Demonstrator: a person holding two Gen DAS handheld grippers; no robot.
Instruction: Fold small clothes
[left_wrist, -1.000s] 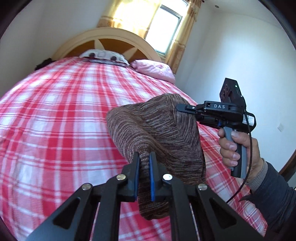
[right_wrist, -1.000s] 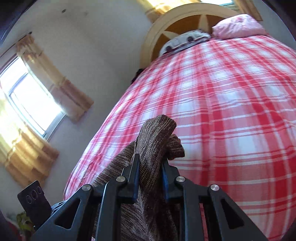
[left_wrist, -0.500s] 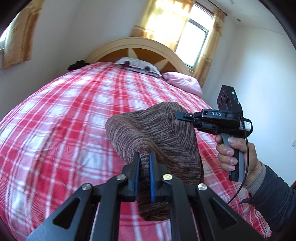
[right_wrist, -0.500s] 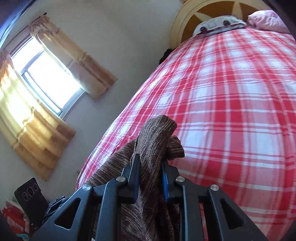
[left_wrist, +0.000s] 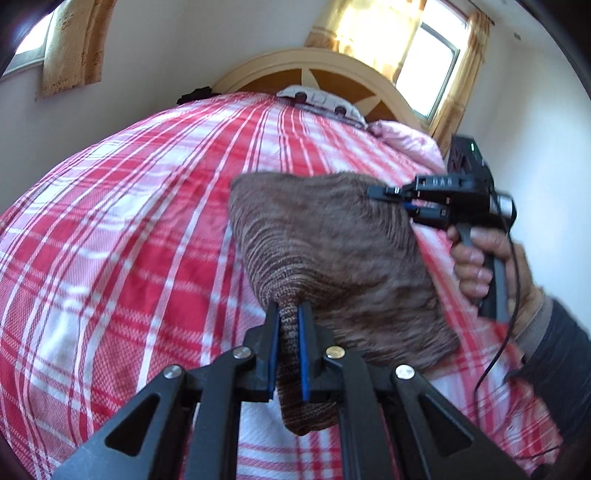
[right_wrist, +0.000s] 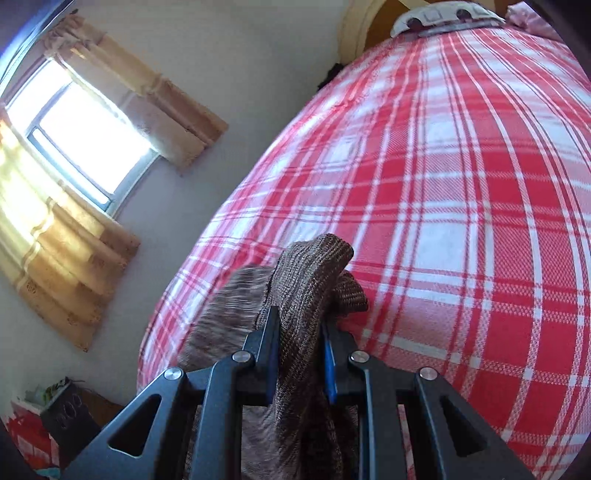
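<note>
Brown knit (left_wrist: 332, 251) edge pinched; open plaid bed (left_wrist: 110, 229) left

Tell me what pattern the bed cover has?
Red and white checks on the bed cover, clearest from the right wrist.

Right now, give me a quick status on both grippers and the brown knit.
Left gripper shut on brown knit garment. Right gripper shut on another edge. Garment spread between them above the plaid bedspread. Nothing in the way.

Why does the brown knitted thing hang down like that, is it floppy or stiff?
Probably floppy: the brown knit sags between the left claw and the right claw pinching it. Likely light too, since small pinches carry it. Its bumpy weave probably keeps it from slipping.
</note>
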